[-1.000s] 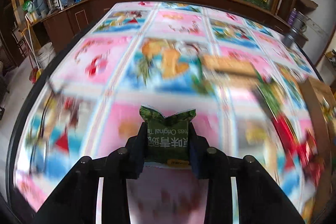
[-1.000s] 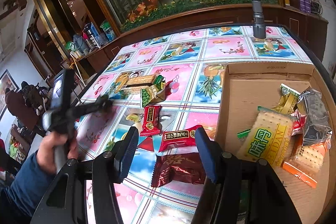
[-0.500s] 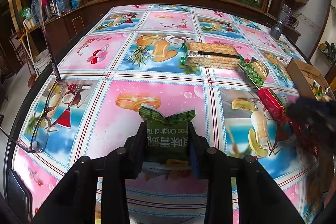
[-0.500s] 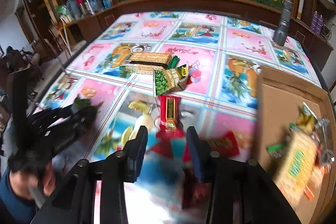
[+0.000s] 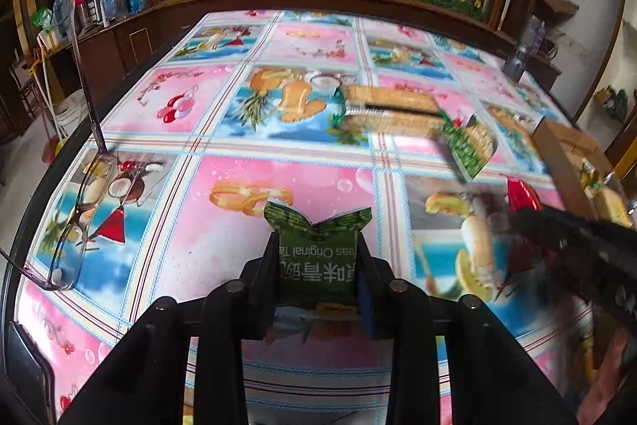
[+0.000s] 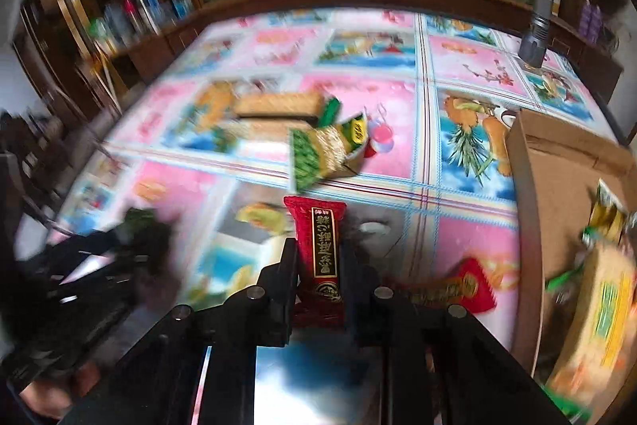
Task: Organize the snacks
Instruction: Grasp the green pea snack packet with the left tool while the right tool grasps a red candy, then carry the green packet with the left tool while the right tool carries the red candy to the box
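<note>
Right tongs (image 6: 320,257) around red packet (image 6: 323,253)

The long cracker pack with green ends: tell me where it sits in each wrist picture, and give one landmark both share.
Left wrist view: the cracker pack lies right of centre, in the upper half, on the tablecloth.
Right wrist view: the same pack lies left of centre, in the upper half.
Shared landmark: the open green snack bag lying beside the pack's green end.

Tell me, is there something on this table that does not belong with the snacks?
Yes. A pair of eyeglasses lies at the table's left edge, one temple sticking up, and a grey flashlight stands upright at the far right. Neither is a snack.
</note>
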